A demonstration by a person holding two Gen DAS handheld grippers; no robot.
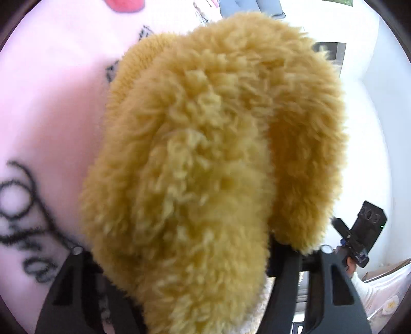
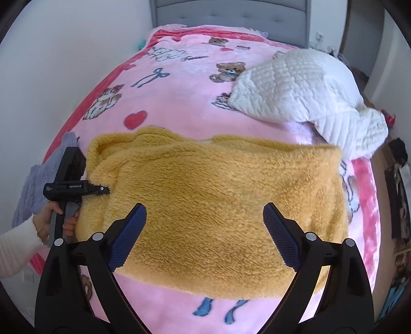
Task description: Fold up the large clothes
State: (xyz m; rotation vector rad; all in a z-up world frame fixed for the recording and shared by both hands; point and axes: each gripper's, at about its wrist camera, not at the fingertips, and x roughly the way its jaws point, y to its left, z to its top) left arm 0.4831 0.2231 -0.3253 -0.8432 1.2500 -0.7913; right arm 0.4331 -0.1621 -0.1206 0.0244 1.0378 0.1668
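Note:
A fluffy mustard fleece garment (image 2: 218, 195) lies spread across the pink bedspread (image 2: 179, 84), folded into a wide band. My left gripper (image 2: 104, 189), held by a hand (image 2: 46, 221) in a white sleeve, is shut on the garment's left edge. In the left wrist view the fleece (image 1: 205, 154) bulges up between the black fingers (image 1: 74, 277) and hides the tips of the left gripper (image 1: 177, 254). My right gripper (image 2: 204, 208) hovers open over the near half of the garment, and its blue pads (image 2: 128, 239) hold nothing. It also shows at the left wrist view's right edge as the right gripper (image 1: 359, 236).
A white quilted cover (image 2: 303, 87) is heaped at the bed's far right. A lilac knit piece (image 2: 30, 190) lies at the left edge. The grey padded headboard (image 2: 231, 12) stands at the far end, with a white wall (image 2: 64, 64) to the left and clutter along the floor (image 2: 400, 179) on the right.

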